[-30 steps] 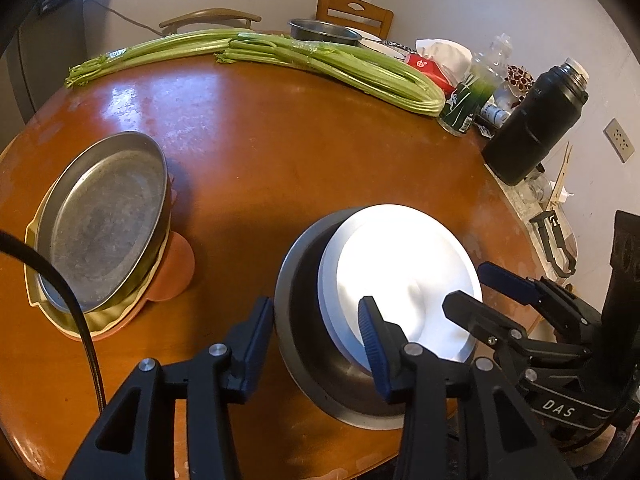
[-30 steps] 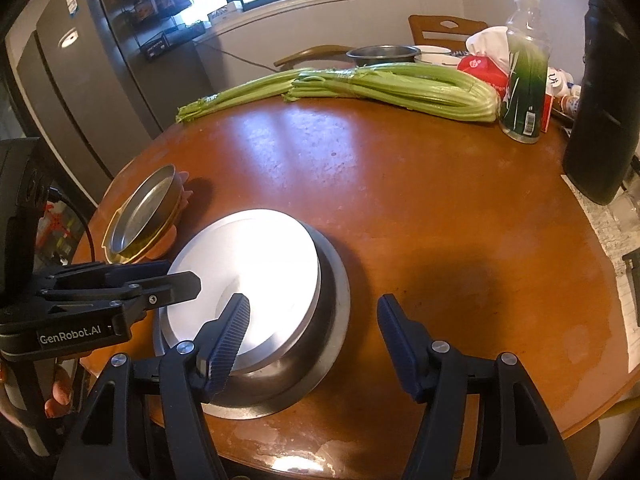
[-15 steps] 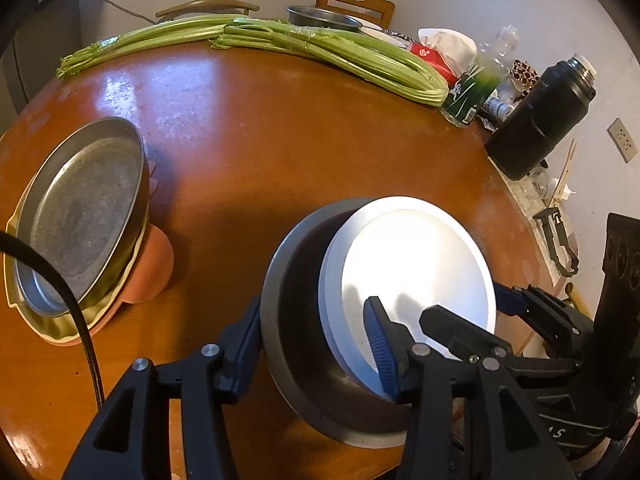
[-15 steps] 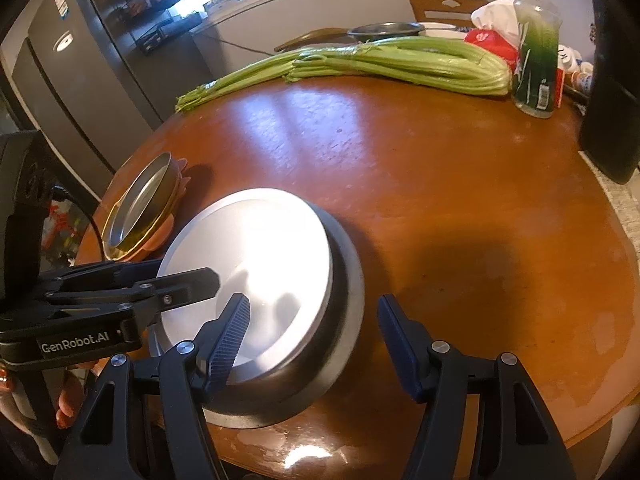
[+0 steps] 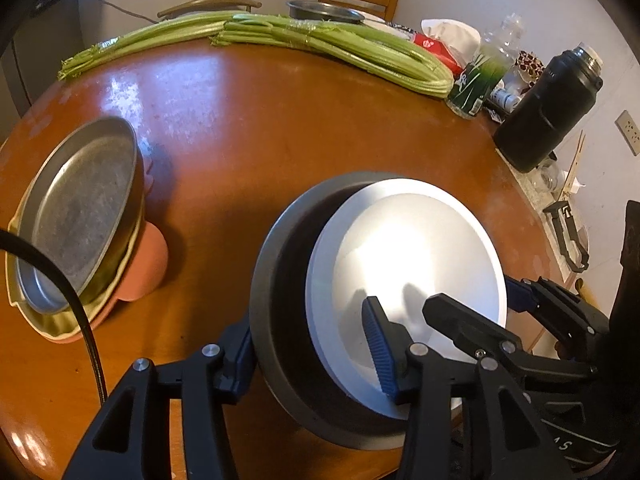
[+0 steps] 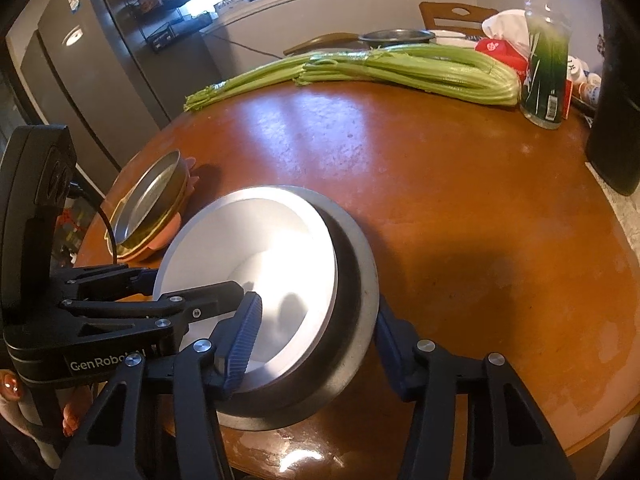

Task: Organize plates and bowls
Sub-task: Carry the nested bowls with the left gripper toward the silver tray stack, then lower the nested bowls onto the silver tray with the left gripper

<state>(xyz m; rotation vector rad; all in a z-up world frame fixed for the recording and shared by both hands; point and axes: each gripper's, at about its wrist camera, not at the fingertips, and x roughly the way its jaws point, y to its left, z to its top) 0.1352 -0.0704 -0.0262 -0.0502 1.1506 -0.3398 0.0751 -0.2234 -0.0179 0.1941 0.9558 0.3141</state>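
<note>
Left claw: left claw [image 5: 308, 344] straddles the near-left rim of the grey bowl [image 5: 280, 280], one blue pad outside the wall, the other inside against the white plate [image 5: 408, 256]; it looks clamped on that rim, though the outer pad is partly hidden.
Right claw: right claw [image 6: 316, 332] straddles the near-right rim of the same bowl, its jaws closing, with the bowl wall and plate edge between them; the inner pad lies on the plate, the outer pad sits at the metal wall, so I read it as gripping.
Task's thing: grey bowl with the white plate nested in it, at the near edge of the tabletop [image 6: 440, 184], tilted so that its far side stands higher than its near side in both views.
Second stack: metal pan [image 5: 80, 208] on a yellow dish and a pink plate [image 5: 148, 264], far left on the tabletop, well apart from the bowl.
Key relation: the bowl sits between the two claws, each on an opposite side of its near rim; the second stack lies to the left, so the left hand is nearer to it.
Judged step: a two-handed lift of the bowl seems in hand, probably toward the left stack.
Risk: the loose plate may slide inside the tilted bowl.
Clutter: celery [image 5: 320, 44], green bottle [image 6: 546, 76] and black flask [image 5: 548, 112] lie along the far and right side, clear of the leftward path.
</note>
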